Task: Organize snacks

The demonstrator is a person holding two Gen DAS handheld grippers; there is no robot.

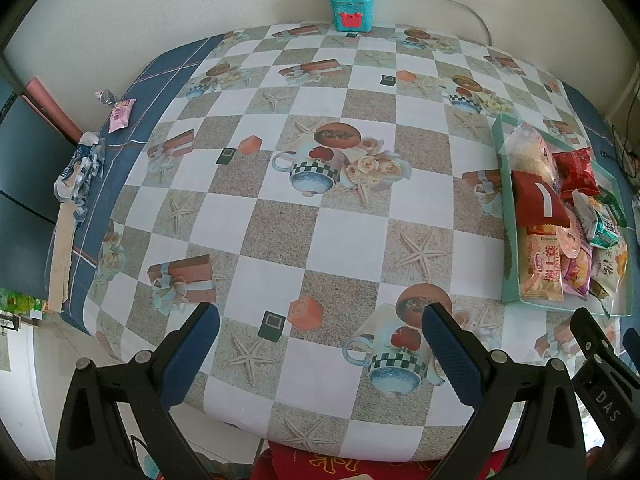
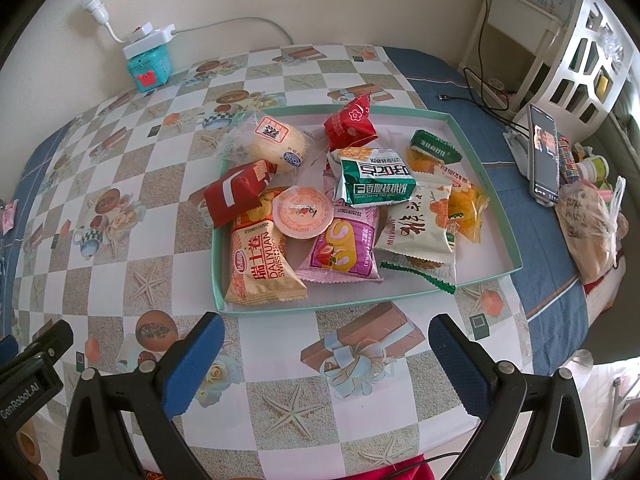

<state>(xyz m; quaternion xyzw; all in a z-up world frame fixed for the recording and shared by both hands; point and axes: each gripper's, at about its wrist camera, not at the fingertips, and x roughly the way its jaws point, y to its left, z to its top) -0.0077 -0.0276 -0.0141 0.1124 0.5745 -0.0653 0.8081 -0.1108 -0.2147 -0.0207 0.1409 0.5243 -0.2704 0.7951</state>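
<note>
Hovering over the near edge of the table (image 1: 352,240), the left tool (image 1: 320,356) has its blue-padded jaws spread wide with nothing between them. The right tool (image 2: 326,364) is just as wide open and empty, poised just short of the tray (image 2: 486,272).

The shallow mint-green tray sits on the right part of the table and carries nearly all the snacks in a loose pile. A red packet (image 2: 236,192) leans over the tray's left rim. Beside it lie an orange roll-cake pack (image 2: 260,268), a round jelly cup (image 2: 303,212), a pink cake pack (image 2: 344,254), a green-and-white walnut cake pack (image 2: 374,182), a cream packet (image 2: 418,226) and a yellow candy bag (image 2: 468,208). Farther back are a wrapped bun (image 2: 276,142), a red pouch (image 2: 350,122) and a small green packet (image 2: 436,146).

Well apart from the tray, at the table's far left edge, a pink snack (image 1: 120,114) lies on the blue cloth next to a foil-wrapped sweet (image 1: 105,97). A crumpled wrapper (image 1: 80,168) lies nearer along that edge.

A teal box (image 1: 351,11) stands at the back by the wall.
</note>
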